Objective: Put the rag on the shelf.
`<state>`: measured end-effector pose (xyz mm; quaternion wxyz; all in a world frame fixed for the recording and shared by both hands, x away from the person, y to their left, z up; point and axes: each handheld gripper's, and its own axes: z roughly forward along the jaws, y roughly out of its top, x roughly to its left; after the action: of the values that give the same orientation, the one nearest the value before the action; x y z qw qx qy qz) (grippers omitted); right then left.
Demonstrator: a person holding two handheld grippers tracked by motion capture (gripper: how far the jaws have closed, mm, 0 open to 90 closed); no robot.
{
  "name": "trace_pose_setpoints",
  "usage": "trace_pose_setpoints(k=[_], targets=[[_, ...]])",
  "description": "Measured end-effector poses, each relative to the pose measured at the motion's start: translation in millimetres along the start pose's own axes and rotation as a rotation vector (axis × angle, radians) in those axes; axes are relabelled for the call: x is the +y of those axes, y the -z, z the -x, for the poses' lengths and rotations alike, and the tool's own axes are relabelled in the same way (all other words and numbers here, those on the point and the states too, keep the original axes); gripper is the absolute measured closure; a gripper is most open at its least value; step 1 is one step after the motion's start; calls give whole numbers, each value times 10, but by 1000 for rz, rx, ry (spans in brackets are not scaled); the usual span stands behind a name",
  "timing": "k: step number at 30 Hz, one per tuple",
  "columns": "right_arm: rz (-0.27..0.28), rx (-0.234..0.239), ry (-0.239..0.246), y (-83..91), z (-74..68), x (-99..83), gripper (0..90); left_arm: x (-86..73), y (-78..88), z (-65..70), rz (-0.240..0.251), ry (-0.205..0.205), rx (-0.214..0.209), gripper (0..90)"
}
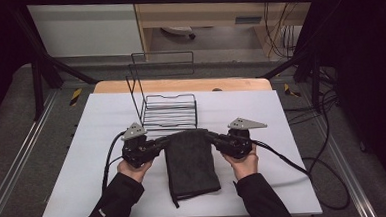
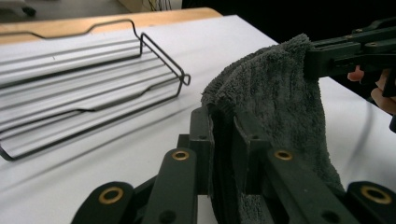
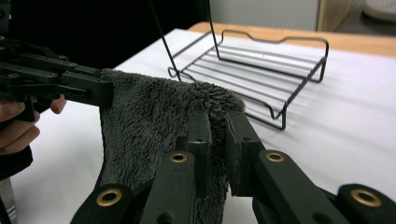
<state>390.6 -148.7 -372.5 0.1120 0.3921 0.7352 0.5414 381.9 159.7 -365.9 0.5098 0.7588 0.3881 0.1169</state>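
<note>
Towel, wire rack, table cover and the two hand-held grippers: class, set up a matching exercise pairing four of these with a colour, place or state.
Column one:
1. towel
2. wire rack
3. table cover
4. left hand-held gripper

Column two:
A. white, spread flat
B. dark grey, hanging from two pinched top corners
C. clamped on the towel's left corner
D. black, standing behind the towel

Pairs: 1-B, 2-D, 3-A, 4-C. The right hand-held gripper pinches the other corner.
</note>
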Motion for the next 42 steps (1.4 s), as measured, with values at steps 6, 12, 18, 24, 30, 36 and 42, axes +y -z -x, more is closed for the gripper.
trace_pose_setpoints(k=[6, 12, 18, 24, 30, 36, 42], targets=[[62, -6, 20, 88, -81, 81, 824, 88, 118, 26, 42, -17, 1, 790], [101, -14, 53, 137, -156, 164, 826, 176, 196, 39, 69, -31, 9, 790], [142, -20, 70, 177, -207, 258, 826, 266, 253, 53, 105, -41, 17, 790], [188, -34, 90, 194, -264, 347, 826, 362, 307, 65, 142, -56, 30, 790], [229, -41, 101, 187, -316, 452, 826, 472, 345, 75, 186, -63, 53, 790], [270, -46, 115, 179, -363, 561, 826, 556, 382, 37, 239, -61, 71, 791], [304, -48, 121, 151, -394, 658, 827, 636, 434, -1, 279, -49, 79, 791]])
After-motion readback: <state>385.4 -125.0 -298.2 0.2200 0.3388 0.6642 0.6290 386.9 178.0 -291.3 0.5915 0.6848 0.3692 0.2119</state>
